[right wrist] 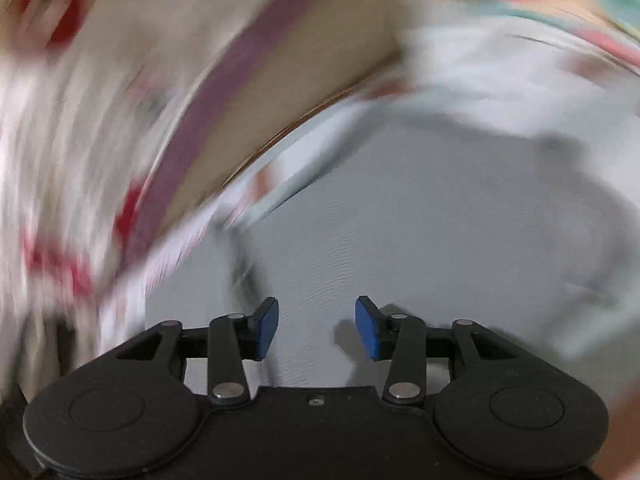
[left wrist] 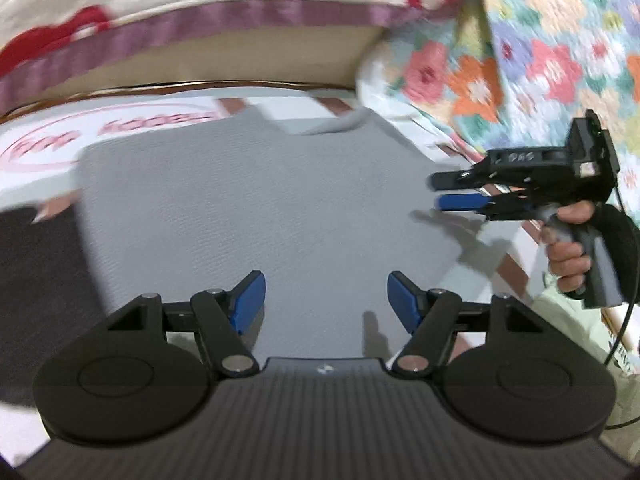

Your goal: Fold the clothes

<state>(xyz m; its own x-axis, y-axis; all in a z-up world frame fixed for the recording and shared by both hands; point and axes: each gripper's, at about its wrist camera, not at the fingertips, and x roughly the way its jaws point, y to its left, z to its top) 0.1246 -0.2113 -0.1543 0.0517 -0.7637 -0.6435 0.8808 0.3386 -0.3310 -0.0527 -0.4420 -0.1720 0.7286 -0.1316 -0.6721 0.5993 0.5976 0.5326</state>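
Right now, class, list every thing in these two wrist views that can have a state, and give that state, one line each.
Left gripper: open, empty, above the grey garment.
Right gripper: open, empty, over the same cloth.
Grey garment: spread flat, smooth, gripped by neither gripper.
Floral blanket: bunched at the far right edge.
Hand: closed around the right gripper's handle.
Right wrist view: heavily motion-blurred, so finer detail is unreadable.

White printed bedsheet (left wrist: 48, 148) with pink oval lettering, left of frame. Cream cover with purple band (left wrist: 240, 20) and red motifs across top. Floral quilt (left wrist: 540, 52) upper right. Right-wrist view motion-blurred.
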